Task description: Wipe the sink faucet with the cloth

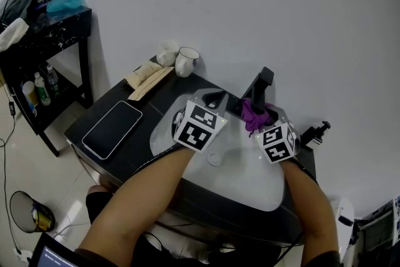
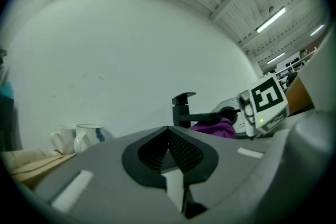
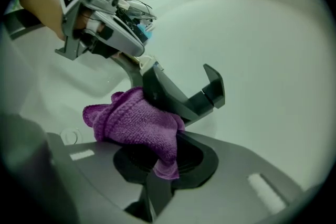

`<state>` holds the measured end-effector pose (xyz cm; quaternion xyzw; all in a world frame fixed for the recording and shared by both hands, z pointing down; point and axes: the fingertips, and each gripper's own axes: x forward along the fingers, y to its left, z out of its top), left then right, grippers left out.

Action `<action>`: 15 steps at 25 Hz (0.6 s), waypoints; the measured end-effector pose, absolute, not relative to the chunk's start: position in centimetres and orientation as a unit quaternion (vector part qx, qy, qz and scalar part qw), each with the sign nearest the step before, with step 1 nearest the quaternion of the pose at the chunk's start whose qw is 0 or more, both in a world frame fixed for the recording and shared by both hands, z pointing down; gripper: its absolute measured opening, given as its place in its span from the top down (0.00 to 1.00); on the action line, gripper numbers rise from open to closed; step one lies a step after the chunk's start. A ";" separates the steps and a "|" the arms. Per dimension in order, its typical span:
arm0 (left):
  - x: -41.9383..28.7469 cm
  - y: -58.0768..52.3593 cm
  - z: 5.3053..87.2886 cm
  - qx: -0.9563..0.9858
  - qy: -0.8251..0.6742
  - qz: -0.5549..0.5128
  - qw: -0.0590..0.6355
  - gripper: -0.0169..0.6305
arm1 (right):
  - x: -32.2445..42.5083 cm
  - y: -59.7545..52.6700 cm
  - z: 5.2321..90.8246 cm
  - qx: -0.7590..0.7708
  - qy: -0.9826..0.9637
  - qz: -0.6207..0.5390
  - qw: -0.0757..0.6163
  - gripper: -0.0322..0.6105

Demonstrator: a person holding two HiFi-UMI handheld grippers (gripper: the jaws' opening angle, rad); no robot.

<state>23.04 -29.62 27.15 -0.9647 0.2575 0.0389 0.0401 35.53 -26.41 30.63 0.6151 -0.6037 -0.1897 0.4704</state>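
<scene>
Down below, a big white sink (image 1: pixel 247 181) in a dark counter (image 1: pixel 156 108). At the back of it, a black faucet (image 1: pixel 261 87), standing tall, with its spout poking out over the bowl. Right up against that spout, the right gripper (image 3: pixel 160 162), squeezed tight on a purple cloth (image 3: pixel 134 118). Cloth bunched on the near side of the spout, touching it. Off to the side, the left gripper (image 2: pixel 169 157), pinched closed on nothing and farther from the faucet. Probably best to rub the long way, along the spout.
</scene>
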 end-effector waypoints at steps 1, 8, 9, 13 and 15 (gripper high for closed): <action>23.3 -29.4 27.1 -0.966 0.253 0.038 0.043 0.95 | 35.8 -27.0 30.6 0.622 -0.599 -0.190 0.467 0.86; 24.3 -28.6 27.0 -0.971 0.230 0.042 0.050 0.95 | 36.4 -29.3 30.3 0.638 -0.582 -0.198 0.464 0.85; 24.3 -28.6 27.0 -0.971 0.228 0.042 0.051 0.95 | 36.5 -29.4 30.4 0.637 -0.582 -0.198 0.466 0.85; 24.4 -28.6 27.1 -0.972 0.226 0.039 0.052 0.95 | 36.4 -29.6 30.6 0.637 -0.586 -0.184 0.466 0.86; 24.3 -28.6 27.1 -0.972 0.227 0.038 0.054 0.95 | 36.5 -29.7 31.0 0.635 -0.584 -0.177 0.474 0.86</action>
